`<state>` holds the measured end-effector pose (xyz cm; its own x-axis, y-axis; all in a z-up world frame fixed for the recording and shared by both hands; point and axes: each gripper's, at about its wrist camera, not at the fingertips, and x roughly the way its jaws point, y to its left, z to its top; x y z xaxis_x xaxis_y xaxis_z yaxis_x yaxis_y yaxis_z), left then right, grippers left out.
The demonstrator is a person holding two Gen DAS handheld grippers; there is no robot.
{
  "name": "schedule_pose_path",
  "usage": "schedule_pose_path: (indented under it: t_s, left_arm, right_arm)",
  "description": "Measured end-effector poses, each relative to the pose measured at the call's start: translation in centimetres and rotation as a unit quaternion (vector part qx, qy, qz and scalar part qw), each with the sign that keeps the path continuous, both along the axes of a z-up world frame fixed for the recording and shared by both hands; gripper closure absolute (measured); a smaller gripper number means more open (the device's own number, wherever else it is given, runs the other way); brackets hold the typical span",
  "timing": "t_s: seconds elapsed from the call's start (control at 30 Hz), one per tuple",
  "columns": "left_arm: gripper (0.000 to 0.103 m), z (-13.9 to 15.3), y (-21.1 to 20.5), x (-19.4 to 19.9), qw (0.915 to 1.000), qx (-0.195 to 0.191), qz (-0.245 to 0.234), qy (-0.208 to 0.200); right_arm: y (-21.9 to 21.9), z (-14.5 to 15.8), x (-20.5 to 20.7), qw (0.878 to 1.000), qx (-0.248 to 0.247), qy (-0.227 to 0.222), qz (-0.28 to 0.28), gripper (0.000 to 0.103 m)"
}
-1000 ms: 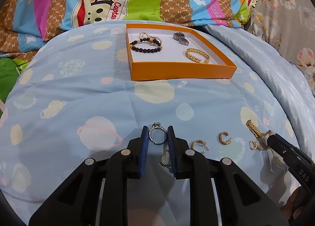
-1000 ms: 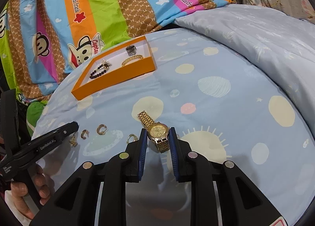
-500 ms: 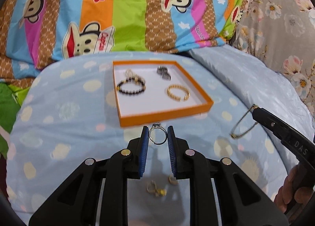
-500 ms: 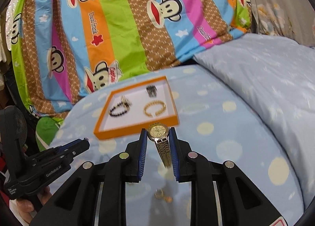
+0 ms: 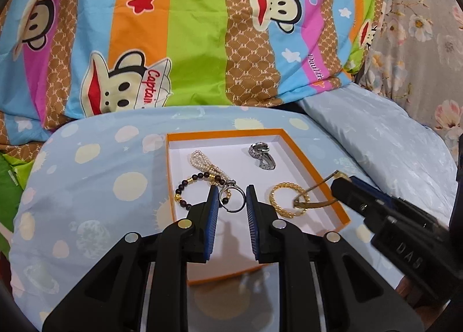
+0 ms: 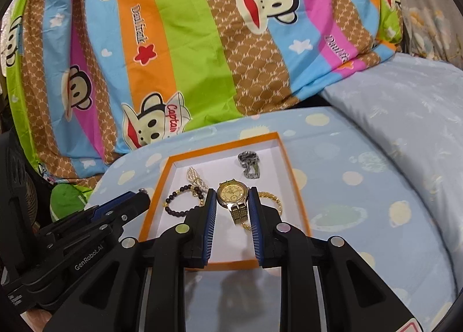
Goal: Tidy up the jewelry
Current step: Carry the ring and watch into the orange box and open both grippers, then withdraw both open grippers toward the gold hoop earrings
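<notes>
**Carrying two pieces over the tray**

Left wrist: left gripper clamped on silver ring, above orange tray; thin hold, may slip.

Right wrist: right gripper clamped on gold watch; dangling strap may snag gold bracelet.

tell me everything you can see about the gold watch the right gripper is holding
The gold watch has a round pale-gold dial in a polished case and a gold metal link band that hangs down from it. The right gripper is shut on it, its blue pads pressing the case from both sides, with the dial facing the camera. It is held in the air over the orange tray, above the white floor, near a gold chain bracelet. Nothing but the pads seems to touch it.
</notes>
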<state>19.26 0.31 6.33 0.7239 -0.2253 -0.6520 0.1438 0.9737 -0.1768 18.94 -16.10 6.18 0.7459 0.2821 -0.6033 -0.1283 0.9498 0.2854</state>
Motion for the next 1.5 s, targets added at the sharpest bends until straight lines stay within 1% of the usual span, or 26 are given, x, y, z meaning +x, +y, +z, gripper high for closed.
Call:
schedule_pose_path:
  t_s: [0.1,0.17,0.2,0.23,0.27,0.3,0.33,0.37,0.5,0.63,0.77,0.9,0.97,1.03,1.2,1.37,1.47,1.5]
  left_arm:
    - [0.084,-1.3,-0.1,1.0,0.9999,0.004,0.007,0.010]
    - [0.084,-2.1,0.0,1.3,0.9998,0.002,0.008,0.016]
    - [0.084,-2.3,0.0,1.4,0.9998,0.002,0.010,0.017]
    - [0.080,-2.5,0.1,1.3,0.9998,0.003,0.014,0.015]
    - [0.076,-2.5,0.2,1.2,0.9998,0.004,0.016,0.014]
    - [0.065,-2.4,0.3,1.1,0.9997,0.004,0.020,0.014]
    - [0.059,-2.3,0.4,1.0,0.9997,0.002,0.023,0.012]
    - [0.057,-2.1,0.6,0.6,0.9996,-0.002,0.026,0.007]
    - [0.056,-0.9,1.4,-1.1,0.9996,-0.005,0.028,-0.006]
    - [0.056,-0.4,2.1,-4.5,0.9996,-0.004,0.026,-0.014]
    - [0.056,-1.6,2.2,-7.8,0.9998,-0.002,0.017,0.005]
    - [0.056,-3.6,1.7,-11.0,0.9995,0.002,0.008,0.029]
    - [0.056,-4.5,1.4,-12.2,0.9990,0.000,-0.001,0.045]
    - [0.056,-5.1,1.0,-13.0,0.9987,0.002,-0.008,0.051]
    - [0.056,-6.2,0.1,-14.1,0.9976,0.008,-0.018,0.066]
    - [0.056,-6.1,0.1,-14.6,0.9979,0.007,-0.018,0.062]
    - [0.056,-6.2,0.3,-14.8,0.9977,0.004,-0.019,0.065]
    - [0.056,-6.3,0.4,-14.9,0.9976,0.004,-0.017,0.067]
  right_arm:
    - [0.5,-1.4,0.7,1.000,-0.002,0.010,0.010,0.081]
    - [0.3,-1.5,0.5,1.000,-0.003,0.000,0.000,0.079]
    - [0.1,-1.5,0.3,1.000,-0.002,-0.004,-0.002,0.073]
    - [-0.3,-1.2,0.0,1.000,0.003,-0.008,-0.008,0.065]
    - [-0.7,-1.0,-0.3,1.000,0.008,-0.012,-0.012,0.062]
    - [-1.2,-0.6,-0.8,1.000,0.014,-0.018,-0.017,0.061]
    - [-1.5,-0.3,-1.1,0.999,0.015,-0.021,-0.020,0.061]
    - [-1.9,0.1,-1.8,0.999,0.015,-0.026,-0.024,0.061]
    - [-3.2,1.0,-5.1,0.998,0.001,-0.043,-0.036,0.061]
    - [-4.4,0.7,-9.9,0.997,-0.029,-0.049,-0.051,0.061]
    - [-5.2,-1.3,-13.7,0.998,-0.033,-0.023,-0.052,0.061]
    - [-4.9,-3.8,-15.7,0.999,-0.030,0.021,-0.036,0.061]
    - [-4.4,-4.8,-16.3,0.999,-0.031,0.034,-0.029,0.061]
    - [-3.8,-5.4,-16.7,0.998,-0.028,0.043,-0.021,0.061]
    - [-2.2,-5.5,-16.7,0.999,-0.023,0.044,-0.004,0.061]
    - [0.4,-5.9,-15.5,0.997,-0.039,0.057,0.024,0.062]
    - [1.4,-6.0,-14.7,0.997,-0.047,0.060,0.030,0.063]
    - [1.7,-6.1,-14.3,0.996,-0.050,0.065,0.030,0.066]
